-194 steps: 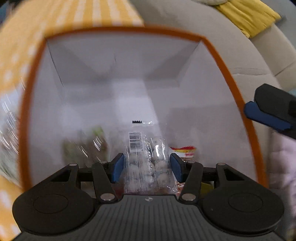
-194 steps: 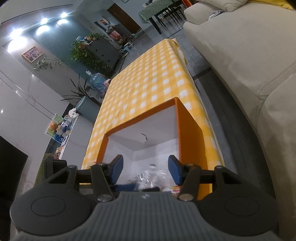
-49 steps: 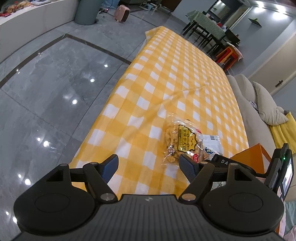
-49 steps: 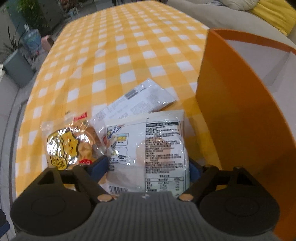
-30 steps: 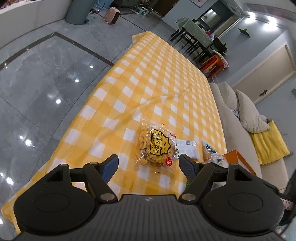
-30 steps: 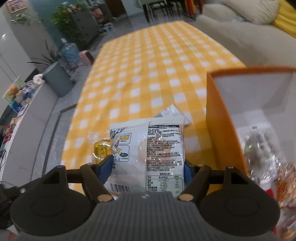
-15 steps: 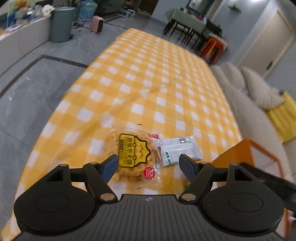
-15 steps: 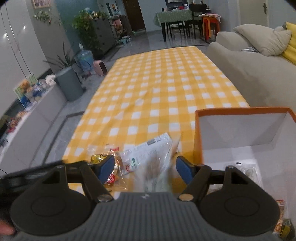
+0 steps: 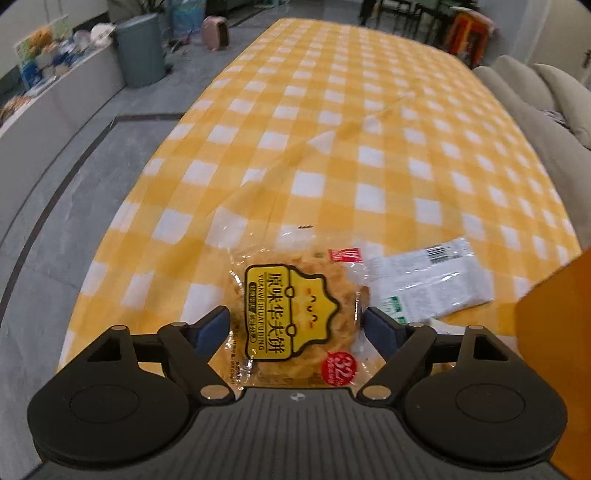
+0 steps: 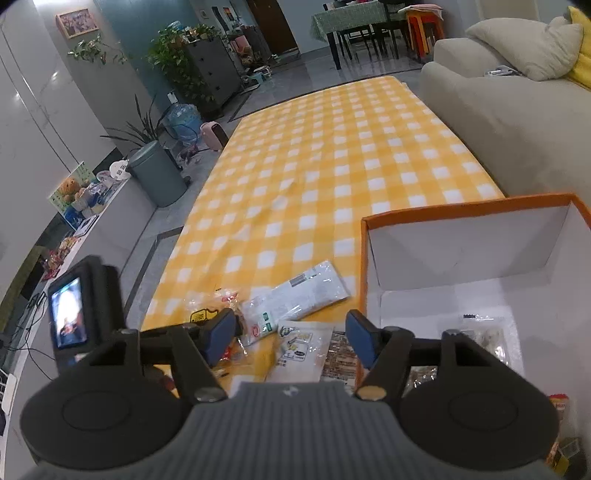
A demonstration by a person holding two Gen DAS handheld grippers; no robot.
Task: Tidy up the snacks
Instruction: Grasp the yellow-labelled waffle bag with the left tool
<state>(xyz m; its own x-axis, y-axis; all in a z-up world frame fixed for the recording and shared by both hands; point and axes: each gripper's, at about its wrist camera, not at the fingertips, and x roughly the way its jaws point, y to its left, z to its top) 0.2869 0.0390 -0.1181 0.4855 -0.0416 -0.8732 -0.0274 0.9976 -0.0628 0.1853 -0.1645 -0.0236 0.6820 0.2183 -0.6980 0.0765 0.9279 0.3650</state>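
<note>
1. Left gripper [image 9: 297,326]: jaws spread wide, one blue pad on each side of the round pastry packet [image 9: 295,317]; whether the pads touch its clear wrapper cannot be told, and they do not press it. The packet, with its yellow label, lies flat on the tablecloth [image 9: 369,122].
2. White snack packet [image 9: 428,282]: flat on the cloth just to the right of the pastry packet, its near corner touching or slightly overlapping that wrapper (barcode end pointing away from the camera).
3. Orange box [image 9: 554,314]: its outer wall rises at the right edge of the left wrist view, close beside the white packet.
4. Right gripper [image 10: 291,332]: jaws closing with nothing between the pads. Below it a printed bread packet [image 10: 306,350] rests on the cloth against the box's left wall [image 10: 364,280].
5. Box interior (white lining, orange rim): several clear-wrapped snacks [image 10: 484,339] lie on the floor of the box at its near side.
6. Obstruction: the left gripper's camera body with its lit screen [image 10: 79,314] stands at the left of the right wrist view and hides part of the pastry packet.
7. Surroundings: grey sofa [image 10: 509,110] along the table's right side, grey bin [image 10: 157,173] and potted plants [image 10: 173,55] on the floor to the left, dining table and chairs [image 10: 369,26] far behind.
</note>
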